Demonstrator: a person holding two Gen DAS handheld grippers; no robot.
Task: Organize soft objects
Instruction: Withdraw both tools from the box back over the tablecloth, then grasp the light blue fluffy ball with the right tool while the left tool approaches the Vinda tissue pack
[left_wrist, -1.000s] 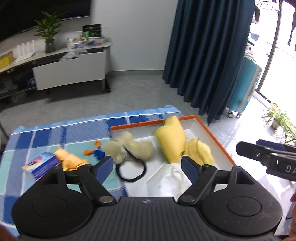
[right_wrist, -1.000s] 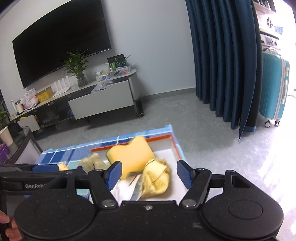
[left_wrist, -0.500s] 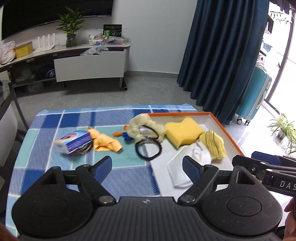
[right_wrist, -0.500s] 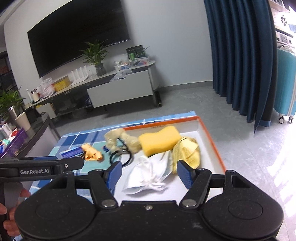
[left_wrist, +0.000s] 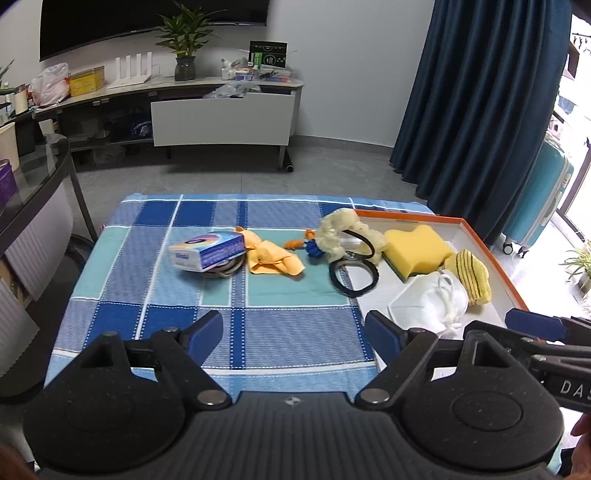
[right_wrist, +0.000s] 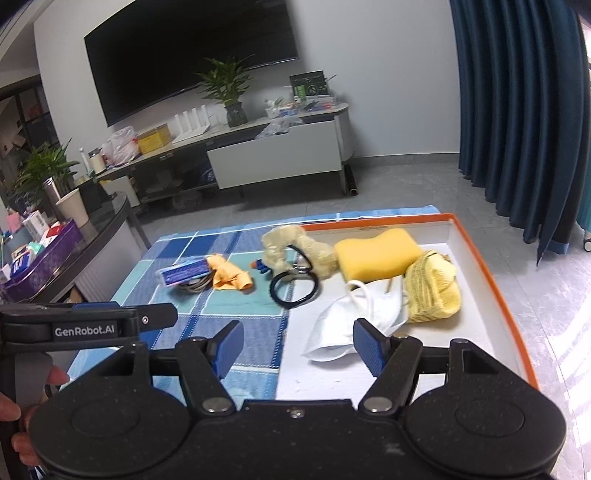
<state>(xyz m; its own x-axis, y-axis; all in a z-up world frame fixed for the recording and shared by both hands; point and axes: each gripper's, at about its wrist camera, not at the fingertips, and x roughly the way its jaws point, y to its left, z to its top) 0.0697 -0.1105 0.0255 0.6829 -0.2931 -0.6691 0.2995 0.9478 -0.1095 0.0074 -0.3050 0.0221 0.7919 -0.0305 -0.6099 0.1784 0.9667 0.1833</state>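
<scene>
An orange-rimmed white tray (left_wrist: 480, 236) (right_wrist: 495, 280) lies on the right of a blue checked cloth (left_wrist: 166, 295) (right_wrist: 207, 299). In it sit a yellow sponge (left_wrist: 417, 251) (right_wrist: 376, 254), a yellow striped cloth (left_wrist: 469, 277) (right_wrist: 432, 288) and a white face mask (left_wrist: 428, 302) (right_wrist: 354, 321). A cream scrunchie (left_wrist: 340, 232) (right_wrist: 291, 247) and a black hair band (left_wrist: 352, 273) (right_wrist: 293, 288) straddle the tray's left edge. An orange cloth (left_wrist: 269, 258) (right_wrist: 229, 277) and a tissue pack (left_wrist: 207, 253) (right_wrist: 184, 273) lie on the checked cloth. My left gripper (left_wrist: 293, 332) and right gripper (right_wrist: 297, 345) hover open and empty over the near edge.
Small blue and orange earplugs (left_wrist: 306, 245) lie beside the scrunchie. A dark glass counter (right_wrist: 74, 236) stands to the left, a TV bench (left_wrist: 221, 110) behind, blue curtains (left_wrist: 480, 92) and a teal suitcase (left_wrist: 543, 199) to the right. A hand (right_wrist: 22, 413) holds the left gripper's handle.
Both grippers have pulled back from the tray towards the near edge of the table, so the whole cloth and tray now show. Nothing was picked up.
</scene>
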